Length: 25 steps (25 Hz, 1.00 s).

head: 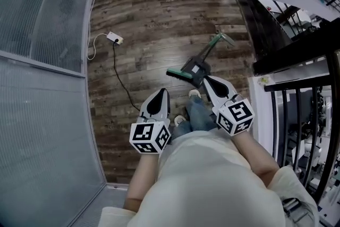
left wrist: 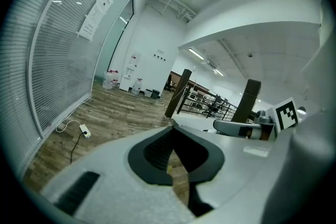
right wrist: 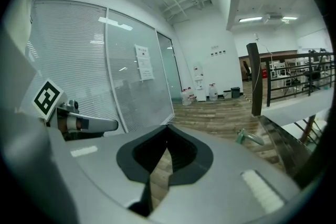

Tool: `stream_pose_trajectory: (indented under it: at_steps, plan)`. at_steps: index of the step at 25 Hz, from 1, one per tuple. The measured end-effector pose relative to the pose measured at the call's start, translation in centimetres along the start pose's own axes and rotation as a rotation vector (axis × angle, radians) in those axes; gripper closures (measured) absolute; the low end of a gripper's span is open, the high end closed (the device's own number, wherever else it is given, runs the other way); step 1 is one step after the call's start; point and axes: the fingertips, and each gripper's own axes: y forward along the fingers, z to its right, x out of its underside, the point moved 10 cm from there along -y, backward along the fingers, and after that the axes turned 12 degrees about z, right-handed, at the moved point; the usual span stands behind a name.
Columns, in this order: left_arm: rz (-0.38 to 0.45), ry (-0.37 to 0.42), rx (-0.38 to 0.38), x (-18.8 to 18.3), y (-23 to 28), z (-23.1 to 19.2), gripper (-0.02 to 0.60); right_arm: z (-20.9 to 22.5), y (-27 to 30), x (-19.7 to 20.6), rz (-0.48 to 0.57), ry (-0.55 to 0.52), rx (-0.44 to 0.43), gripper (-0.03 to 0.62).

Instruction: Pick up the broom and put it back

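Overhead, the head view showed the broom [head: 197,65] lying flat on the wooden floor [head: 154,2]. Its dark head with a green edge lay nearest the person, and its green handle ran away up and to the right towards the black railing [head: 276,34]. Neither gripper touched it. The right gripper [head: 206,78] was held with its tip just beside the broom head, and the left gripper [head: 161,91] was held further left, apart from the broom. In each gripper view the jaws were closed tip to tip with nothing between them. Both grippers pointed forward and slightly downward over the floor. A white power strip [head: 114,38] lay on the floor to the left, well apart from the broom, with its dark cable [head: 121,80] trailing towards the person. A glass partition with blinds [head: 37,24] bounded the floor on the left.
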Motion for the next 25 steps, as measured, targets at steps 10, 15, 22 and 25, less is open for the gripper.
stream_pose_trajectory:
  at_steps: [10, 15, 22, 25]
  plan:
    - [-0.012, 0.016, 0.021, -0.3, 5.4, -0.3, 0.577, 4.6, 3.2, 0.3, -0.015, 0.019, 0.022, 0.588]
    - [-0.026, 0.02, 0.023, 0.1, 8.2, -0.5, 0.577, 7.1, 4.6, 0.8, -0.024, 0.035, 0.028, 0.588]
    - [-0.08, 0.02, 0.011, 1.4, 12.2, -0.5, 0.577, 10.8, 6.4, 1.6, -0.033, 0.061, 0.056, 0.588]
    - [-0.101, 0.022, 0.002, 2.1, 13.7, -0.7, 0.577, 12.2, 7.0, 2.2, -0.042, 0.073, 0.067, 0.588]
